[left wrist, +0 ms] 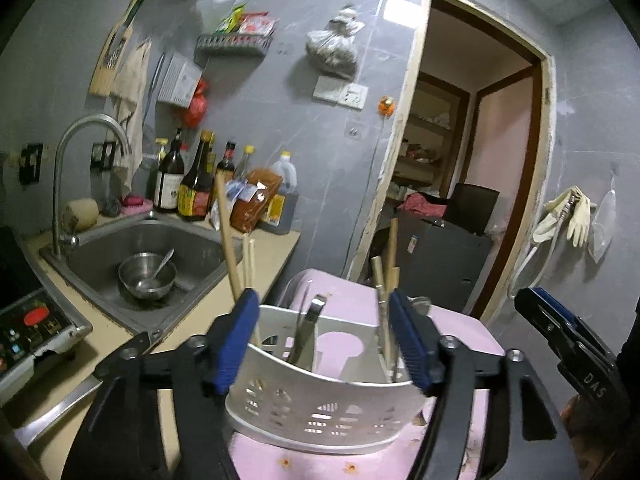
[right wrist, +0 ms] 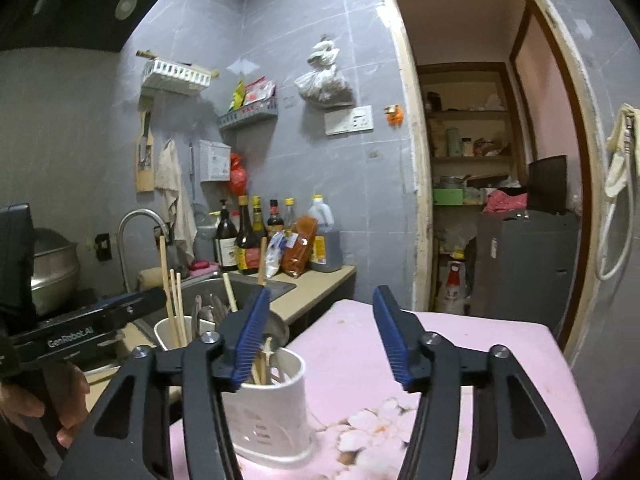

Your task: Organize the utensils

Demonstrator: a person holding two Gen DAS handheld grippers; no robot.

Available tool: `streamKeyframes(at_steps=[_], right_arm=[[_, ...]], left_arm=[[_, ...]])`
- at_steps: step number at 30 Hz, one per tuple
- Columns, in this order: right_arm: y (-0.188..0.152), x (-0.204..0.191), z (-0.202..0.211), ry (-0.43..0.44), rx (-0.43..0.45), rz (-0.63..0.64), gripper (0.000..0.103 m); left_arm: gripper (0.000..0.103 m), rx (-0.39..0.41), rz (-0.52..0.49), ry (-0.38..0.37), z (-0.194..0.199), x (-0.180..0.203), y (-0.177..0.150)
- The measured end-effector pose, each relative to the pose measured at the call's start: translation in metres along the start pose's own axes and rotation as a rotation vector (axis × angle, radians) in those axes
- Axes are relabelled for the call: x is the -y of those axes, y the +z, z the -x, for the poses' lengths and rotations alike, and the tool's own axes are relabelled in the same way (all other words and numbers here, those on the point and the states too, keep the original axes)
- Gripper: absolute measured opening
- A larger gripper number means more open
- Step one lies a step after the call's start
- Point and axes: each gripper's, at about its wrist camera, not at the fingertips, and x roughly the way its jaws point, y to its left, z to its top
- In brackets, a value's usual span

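Note:
A white perforated utensil holder [left wrist: 320, 396] stands on the pink table [left wrist: 460, 328]. It holds wooden chopsticks [left wrist: 230, 248], more chopsticks [left wrist: 386, 280] on its right side and a metal utensil [left wrist: 306, 332]. My left gripper [left wrist: 322, 338] is open, its blue pads on either side of the holder. In the right wrist view the holder [right wrist: 272, 412] sits at the lower left, with chopsticks [right wrist: 172, 300] and spoons [right wrist: 206, 316] in it. My right gripper [right wrist: 320, 340] is open and empty above the table, to the right of the holder.
A steel sink [left wrist: 160, 252] with a bowl and spoon [left wrist: 147, 278] and a faucet [left wrist: 80, 168] lies to the left. Sauce bottles [left wrist: 200, 184] line the counter. A stove panel [left wrist: 28, 332] is at far left. An open doorway [left wrist: 460, 184] is behind the table.

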Motion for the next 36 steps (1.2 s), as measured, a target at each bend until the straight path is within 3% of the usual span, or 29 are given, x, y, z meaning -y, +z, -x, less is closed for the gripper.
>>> streamKeyframes(at_steps=[3,7,14,25,36], right_arm=[[0.002,0.01,0.022,-0.024,0.01,-0.004,0.074],[0.004,0.023,0.054,-0.051,0.013,-0.009,0.085],[-0.003,0.032,0.103,-0.086,0.01,0.008,0.103],[-0.034,0.026,0.153,-0.164,-0.022,-0.002,0.103],[-0.068,0.011,0.189,-0.284,-0.008,-0.007,0.103]], left_arm=[[0.086,0.034,-0.002,-0.019,0.014,0.009,-0.001],[0.096,0.029,-0.029,-0.045,0.027,0.026,-0.007],[0.101,0.023,-0.073,-0.084,0.05,0.051,-0.025],[0.101,-0.021,-0.134,-0.056,0.082,0.066,-0.069],[0.101,-0.001,-0.141,-0.01,0.115,0.063,-0.105]])
